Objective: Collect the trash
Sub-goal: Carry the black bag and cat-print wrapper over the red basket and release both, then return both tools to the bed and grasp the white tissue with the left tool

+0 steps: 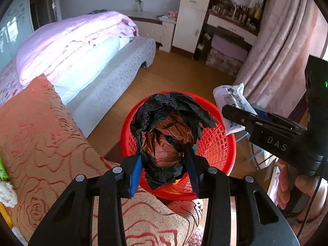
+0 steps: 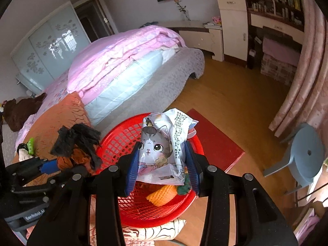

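A red mesh basket (image 1: 215,143) stands on the floor by the bed's edge. Above it my left gripper (image 1: 164,153) is shut on a crumpled black and brown plastic bag (image 1: 166,131). My right gripper (image 2: 163,145) is shut on a white snack packet (image 2: 164,141) printed with a cartoon cat, held over the basket (image 2: 119,139). In the left wrist view the right gripper (image 1: 235,112) and its packet (image 1: 231,98) hang at the basket's right rim. In the right wrist view the left gripper (image 2: 55,164) and its bag (image 2: 75,141) are at the basket's left. An orange ribbed piece (image 2: 162,194) lies inside the basket.
An orange rose-patterned blanket (image 1: 41,133) covers the bed edge on the left, with a green wrapper (image 1: 3,170) and a white wad (image 1: 7,192) on it. A red mat (image 2: 215,143) lies on the wooden floor. A blue stool (image 2: 303,155) and pink curtains (image 2: 303,82) stand to the right.
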A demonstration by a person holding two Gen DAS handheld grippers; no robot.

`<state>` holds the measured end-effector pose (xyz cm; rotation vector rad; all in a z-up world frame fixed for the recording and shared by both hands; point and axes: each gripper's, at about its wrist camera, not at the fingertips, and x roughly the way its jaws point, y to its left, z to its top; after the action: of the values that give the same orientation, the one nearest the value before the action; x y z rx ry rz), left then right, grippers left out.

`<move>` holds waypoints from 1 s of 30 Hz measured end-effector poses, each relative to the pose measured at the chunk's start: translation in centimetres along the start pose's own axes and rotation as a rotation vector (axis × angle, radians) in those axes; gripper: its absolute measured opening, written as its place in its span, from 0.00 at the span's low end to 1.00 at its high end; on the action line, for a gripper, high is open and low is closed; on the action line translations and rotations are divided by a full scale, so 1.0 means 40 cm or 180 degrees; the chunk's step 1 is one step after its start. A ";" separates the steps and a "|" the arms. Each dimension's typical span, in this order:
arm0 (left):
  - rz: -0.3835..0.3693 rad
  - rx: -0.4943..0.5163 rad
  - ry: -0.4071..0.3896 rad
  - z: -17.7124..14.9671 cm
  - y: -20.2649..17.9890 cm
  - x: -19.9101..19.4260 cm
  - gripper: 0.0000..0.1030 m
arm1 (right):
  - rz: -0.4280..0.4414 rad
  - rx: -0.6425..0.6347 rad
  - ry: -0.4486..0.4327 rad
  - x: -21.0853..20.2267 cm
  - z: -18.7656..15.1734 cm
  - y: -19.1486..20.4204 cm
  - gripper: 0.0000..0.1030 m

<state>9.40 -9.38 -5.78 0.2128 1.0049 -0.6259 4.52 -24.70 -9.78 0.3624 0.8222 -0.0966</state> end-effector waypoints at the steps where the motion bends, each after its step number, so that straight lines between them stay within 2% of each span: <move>1: -0.0005 0.0009 0.0032 0.000 -0.003 0.010 0.38 | -0.0004 0.0010 0.0015 0.004 -0.002 -0.004 0.40; 7: -0.0030 0.0068 0.0078 -0.005 -0.008 0.028 0.48 | -0.0021 0.0055 0.0046 0.019 -0.004 -0.015 0.41; 9: -0.0023 0.0067 0.0065 -0.006 -0.005 0.025 0.51 | -0.0030 0.0074 0.0048 0.021 -0.003 -0.019 0.45; 11: -0.0032 0.0043 0.0049 -0.006 -0.002 0.021 0.62 | -0.0028 0.0113 0.0049 0.022 -0.004 -0.025 0.49; 13: -0.0051 -0.0003 0.0029 -0.005 0.006 0.014 0.65 | -0.0030 0.0126 0.0048 0.022 -0.004 -0.027 0.51; 17: -0.0039 -0.0060 0.0012 -0.007 0.017 0.005 0.68 | -0.0010 0.0138 0.0011 0.015 -0.005 -0.027 0.61; 23: 0.0017 -0.0181 -0.0034 -0.013 0.039 -0.013 0.68 | -0.0007 0.0121 -0.0019 0.006 -0.009 -0.023 0.61; 30: 0.0221 -0.0230 -0.0219 -0.026 0.055 -0.068 0.71 | -0.0015 0.0025 -0.0129 -0.026 -0.007 0.014 0.61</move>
<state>8.88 -6.07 -4.32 0.1607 0.9483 -0.5295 3.75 -24.14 -9.02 0.3649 0.7828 -0.1114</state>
